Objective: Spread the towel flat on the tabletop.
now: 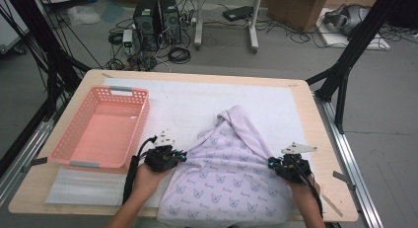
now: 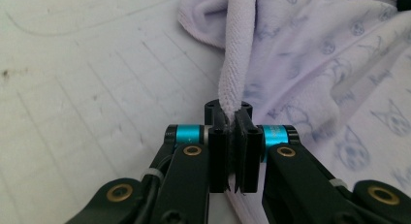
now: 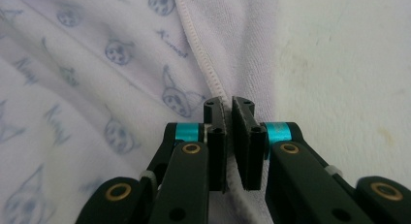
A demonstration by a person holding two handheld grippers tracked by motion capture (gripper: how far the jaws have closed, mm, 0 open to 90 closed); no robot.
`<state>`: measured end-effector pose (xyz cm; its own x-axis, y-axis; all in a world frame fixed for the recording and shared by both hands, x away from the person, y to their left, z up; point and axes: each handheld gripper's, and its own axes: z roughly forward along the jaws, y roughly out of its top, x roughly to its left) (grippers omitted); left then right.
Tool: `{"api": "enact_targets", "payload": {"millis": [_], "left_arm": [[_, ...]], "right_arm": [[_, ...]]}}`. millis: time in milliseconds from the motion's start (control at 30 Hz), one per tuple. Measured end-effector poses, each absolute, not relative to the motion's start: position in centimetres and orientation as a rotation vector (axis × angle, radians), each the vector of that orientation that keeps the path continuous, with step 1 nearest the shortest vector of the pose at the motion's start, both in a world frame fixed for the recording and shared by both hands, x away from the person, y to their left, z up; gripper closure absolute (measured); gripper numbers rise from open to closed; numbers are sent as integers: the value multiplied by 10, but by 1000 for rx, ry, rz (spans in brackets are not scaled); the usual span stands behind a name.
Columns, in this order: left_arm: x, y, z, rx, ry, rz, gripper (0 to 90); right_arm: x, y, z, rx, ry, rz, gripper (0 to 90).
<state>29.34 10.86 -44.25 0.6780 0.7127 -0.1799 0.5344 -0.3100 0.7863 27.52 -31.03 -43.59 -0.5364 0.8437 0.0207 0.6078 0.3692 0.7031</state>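
A white mat covers the table; a pink basket sits far left; the left gripper, forearm reaching in from the near edge, pinches the lilac towel's left hem; the right gripper pinches its right hem.

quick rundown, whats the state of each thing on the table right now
left gripper: shut on the left edge of the lilac cloth
right gripper: shut on the cloth's right hemmed edge
lilac cloth: spread on the mat, far end bunched up, near end hanging over the table edge
pink basket: upright, empty, left of the cloth
white mat: lying flat under the cloth and basket
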Motion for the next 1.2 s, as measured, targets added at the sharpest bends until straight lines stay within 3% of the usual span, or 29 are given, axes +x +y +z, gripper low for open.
{"api": "enact_targets", "payload": {"millis": [167, 333, 667, 800, 833, 867, 900, 1200], "left_arm": [[280, 117, -444, 1973, 929, 243, 842], [283, 115, -446, 1957, 927, 259, 721], [286, 116, -448, 1939, 914, 241, 665], [286, 115, -450, 1943, 912, 237, 665], [286, 115, -450, 1943, 912, 234, 666], [286, 115, -451, 1945, 912, 233, 666], [287, 114, -451, 1947, 911, 233, 667], [288, 113, -451, 1951, 905, 224, 689]], "right_arm": [[258, -322, -433, 1229, 2311, 964, 826], [262, -316, -424, 1187, 2218, 1077, 644], [317, -239, -420, 1051, 2269, 1113, 591], [337, -215, -419, 1024, 2264, 1073, 640], [340, -212, -419, 1026, 2263, 1060, 676], [344, -209, -418, 1025, 2270, 1039, 801], [346, -209, -418, 1018, 2273, 1019, 831], [353, -256, -411, 1160, 2158, 922, 852]]}}
